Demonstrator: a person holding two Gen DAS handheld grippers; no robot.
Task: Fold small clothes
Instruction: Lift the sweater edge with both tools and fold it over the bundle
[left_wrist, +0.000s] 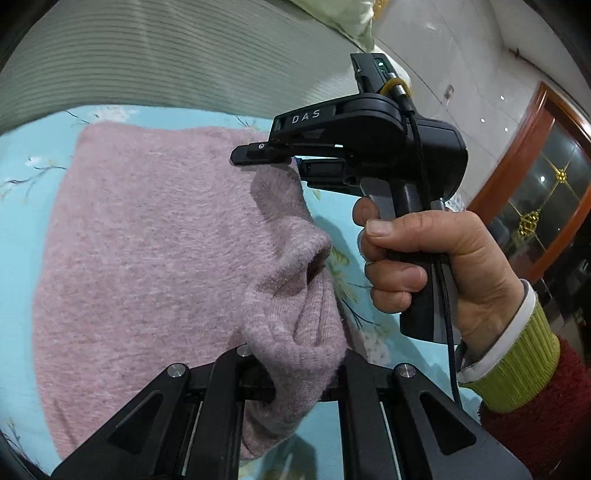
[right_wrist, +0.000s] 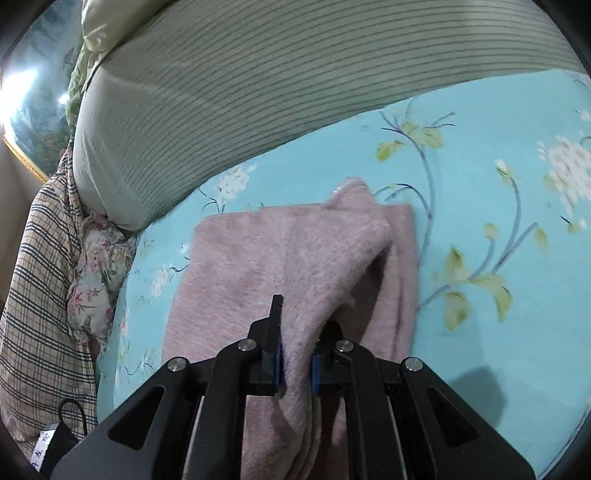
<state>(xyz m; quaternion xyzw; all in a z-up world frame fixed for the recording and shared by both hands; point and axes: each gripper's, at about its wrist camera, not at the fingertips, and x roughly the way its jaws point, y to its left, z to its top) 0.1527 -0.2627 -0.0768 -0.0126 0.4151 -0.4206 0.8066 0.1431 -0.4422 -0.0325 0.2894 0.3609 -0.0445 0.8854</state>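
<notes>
both jaws apparently pinch pink sweater (left_wrist: 155, 236).

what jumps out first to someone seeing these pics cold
The fuzzy pink knit garment dominates, spread on a turquoise floral bedsheet with one edge lifted. Both tools are clamped on that edge: the left hand-held gripper low in its own view, and the right hand-held gripper gripped by a hand in a lime-green cuff. Behind lies a grey striped pillow.
</notes>
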